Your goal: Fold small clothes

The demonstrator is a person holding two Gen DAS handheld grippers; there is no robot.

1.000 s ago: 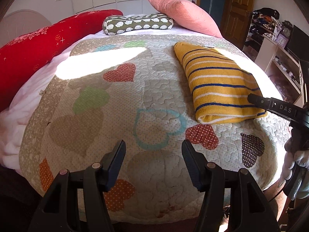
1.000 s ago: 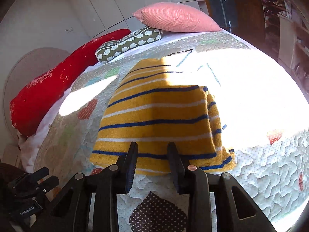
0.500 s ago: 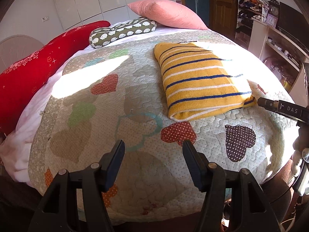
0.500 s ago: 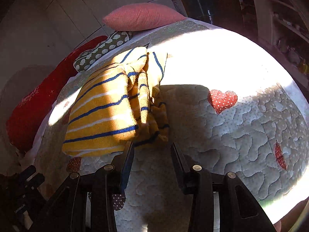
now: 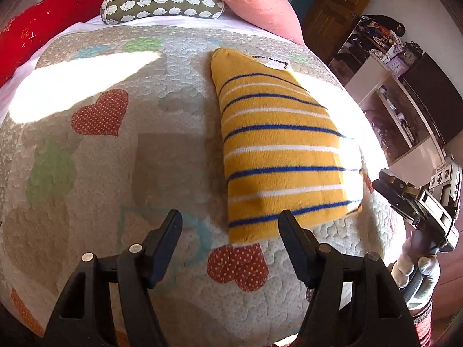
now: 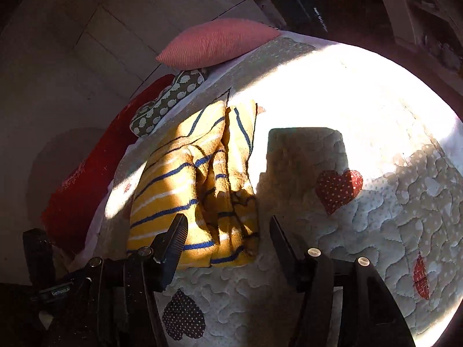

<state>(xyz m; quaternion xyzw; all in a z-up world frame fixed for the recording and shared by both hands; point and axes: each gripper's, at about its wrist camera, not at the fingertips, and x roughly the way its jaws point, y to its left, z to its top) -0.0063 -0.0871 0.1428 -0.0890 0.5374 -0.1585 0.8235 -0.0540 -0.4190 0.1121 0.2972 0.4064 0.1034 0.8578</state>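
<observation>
A folded yellow garment with blue and white stripes (image 5: 277, 150) lies on the quilted heart-pattern bedspread (image 5: 162, 156). In the right wrist view the garment (image 6: 188, 190) shows its layered open edges on its right side. My left gripper (image 5: 230, 230) is open and empty, just in front of the garment's near edge. My right gripper (image 6: 228, 234) is open and empty, with its left finger over the garment's near corner. The right gripper also shows at the right edge of the left wrist view (image 5: 416, 202).
A pink pillow (image 5: 249, 0), a green patterned bolster (image 5: 162, 5) and a red cushion (image 5: 52, 14) lie at the head of the bed. Shelves with clutter (image 5: 399, 92) and a wooden door (image 5: 338, 8) stand to the right. Bright sun covers the bed's right part (image 6: 347, 98).
Both grippers have moved closer to the garment. My right gripper has opened wider and swung round to the garment's right side. The garment has stayed in place.
</observation>
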